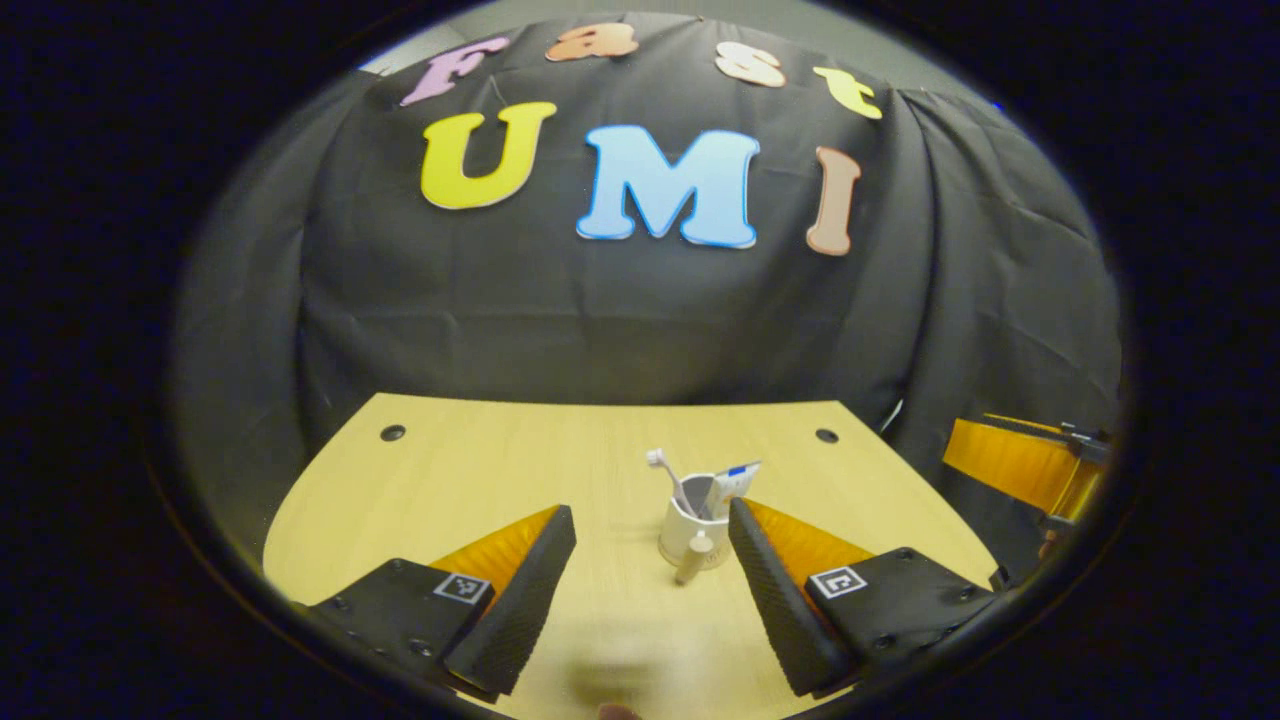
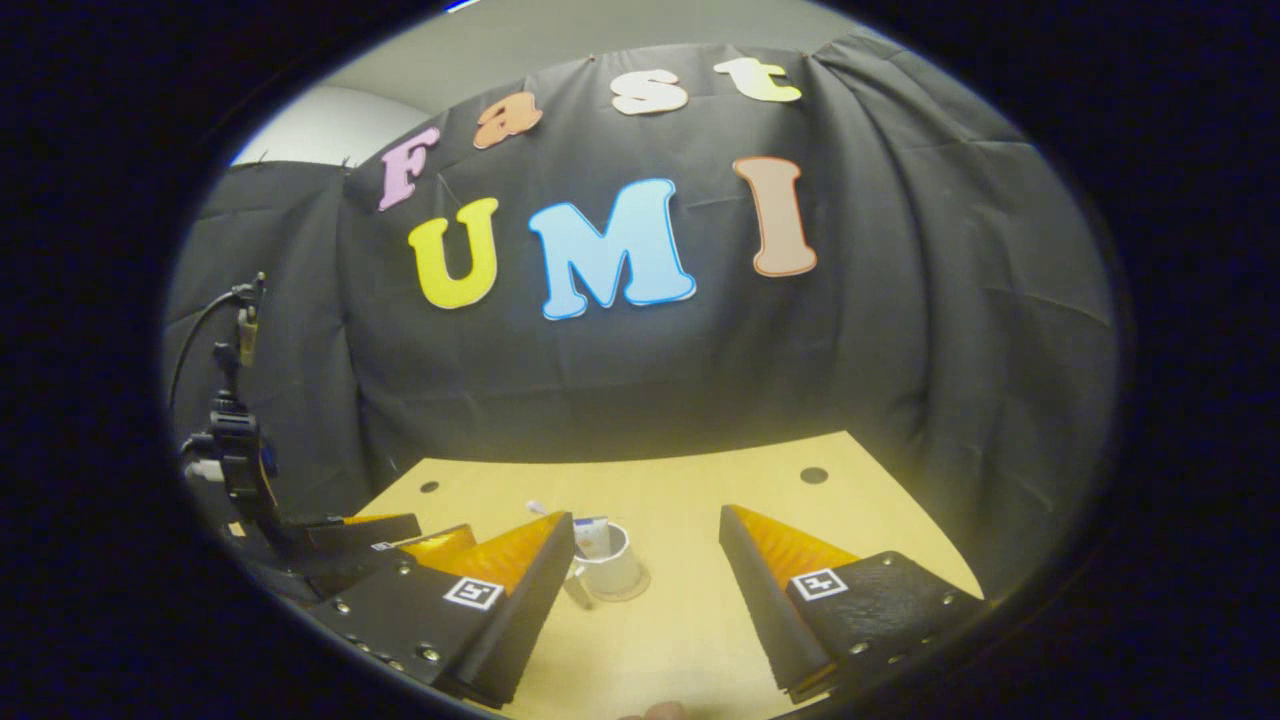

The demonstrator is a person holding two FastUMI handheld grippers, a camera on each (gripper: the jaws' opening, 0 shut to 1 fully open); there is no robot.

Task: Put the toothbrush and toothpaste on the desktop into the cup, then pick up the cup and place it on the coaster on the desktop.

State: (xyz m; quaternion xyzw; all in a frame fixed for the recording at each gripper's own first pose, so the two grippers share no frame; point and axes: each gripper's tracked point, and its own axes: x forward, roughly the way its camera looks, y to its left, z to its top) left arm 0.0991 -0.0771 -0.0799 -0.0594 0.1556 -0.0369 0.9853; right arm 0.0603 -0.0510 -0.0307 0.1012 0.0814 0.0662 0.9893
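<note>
A white cup (image 1: 690, 535) stands upright near the middle of the wooden desktop (image 1: 480, 470), its handle towards me. A toothbrush (image 1: 660, 465) and a toothpaste tube (image 1: 733, 478) stick up out of it. My left gripper (image 1: 650, 512) is open just in front of the cup, which sits by its right-hand finger without touching it. In the right gripper view the cup (image 2: 612, 562) lies ahead and slightly left of my open right gripper (image 2: 647, 518), with the toothpaste (image 2: 592, 532) inside. A pale round rim at the cup's foot may be the coaster (image 2: 640, 583).
The black cloth wall closes off the back of the desk. Two small dark holes (image 1: 393, 432) (image 1: 826, 435) mark the desk's far corners. The right gripper's body (image 1: 1020, 465) shows at the right edge, and the left gripper's body (image 2: 370, 535) at the left.
</note>
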